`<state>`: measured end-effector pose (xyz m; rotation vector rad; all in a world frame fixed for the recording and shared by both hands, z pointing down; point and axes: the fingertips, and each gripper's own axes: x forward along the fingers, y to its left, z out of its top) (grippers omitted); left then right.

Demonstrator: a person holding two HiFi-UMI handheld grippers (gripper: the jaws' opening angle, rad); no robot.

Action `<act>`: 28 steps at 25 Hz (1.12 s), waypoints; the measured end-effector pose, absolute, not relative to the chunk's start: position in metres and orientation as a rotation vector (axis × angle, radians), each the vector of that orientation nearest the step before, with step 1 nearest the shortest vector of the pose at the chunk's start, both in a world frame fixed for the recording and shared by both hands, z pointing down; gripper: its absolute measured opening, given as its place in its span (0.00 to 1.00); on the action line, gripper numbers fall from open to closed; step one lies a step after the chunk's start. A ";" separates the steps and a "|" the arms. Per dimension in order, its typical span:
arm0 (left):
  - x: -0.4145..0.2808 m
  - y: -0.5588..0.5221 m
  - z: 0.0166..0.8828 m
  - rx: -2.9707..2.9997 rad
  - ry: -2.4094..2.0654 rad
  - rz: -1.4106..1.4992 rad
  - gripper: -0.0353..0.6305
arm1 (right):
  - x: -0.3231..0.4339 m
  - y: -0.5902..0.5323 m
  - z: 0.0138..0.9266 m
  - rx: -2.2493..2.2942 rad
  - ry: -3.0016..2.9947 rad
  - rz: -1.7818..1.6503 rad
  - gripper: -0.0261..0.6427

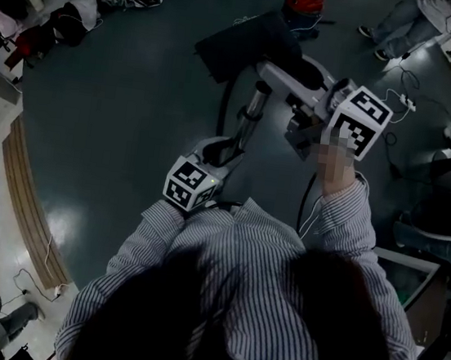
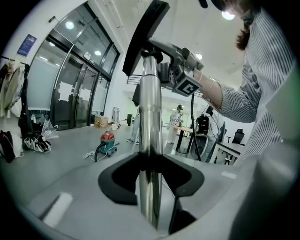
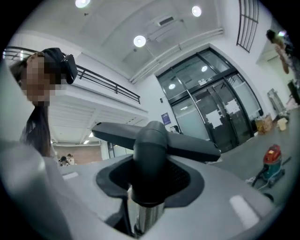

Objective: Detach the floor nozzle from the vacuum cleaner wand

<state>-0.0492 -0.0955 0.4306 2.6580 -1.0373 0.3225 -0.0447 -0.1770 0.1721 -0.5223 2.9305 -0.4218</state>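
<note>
Above the grey floor, the vacuum cleaner wand is held in the air, with the floor nozzle attached at its far end. The left gripper grasps the chrome tube of the wand. Its fingers are clenched on the tube from both sides, and the tube sits in the notches of the black pads. The right gripper grasps the black neck of the floor nozzle, where the neck meets the chrome tube. Its fingers are clenched on the neck, and the nozzle head lies crosswise just beyond them. A red-topped canister vacuum stands on the floor, well apart from the nozzle.
</note>
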 end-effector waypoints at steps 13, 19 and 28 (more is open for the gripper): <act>-0.092 -0.109 0.414 2.553 -1.177 0.212 0.29 | 0.025 -0.200 0.276 -0.934 2.663 -0.735 0.28; -0.103 -0.107 0.417 2.534 -1.206 0.220 0.29 | 0.021 -0.184 0.310 -0.947 2.649 -0.841 0.28; -0.107 -0.111 0.420 2.506 -1.220 0.228 0.29 | 0.018 -0.176 0.335 -0.984 2.654 -0.891 0.28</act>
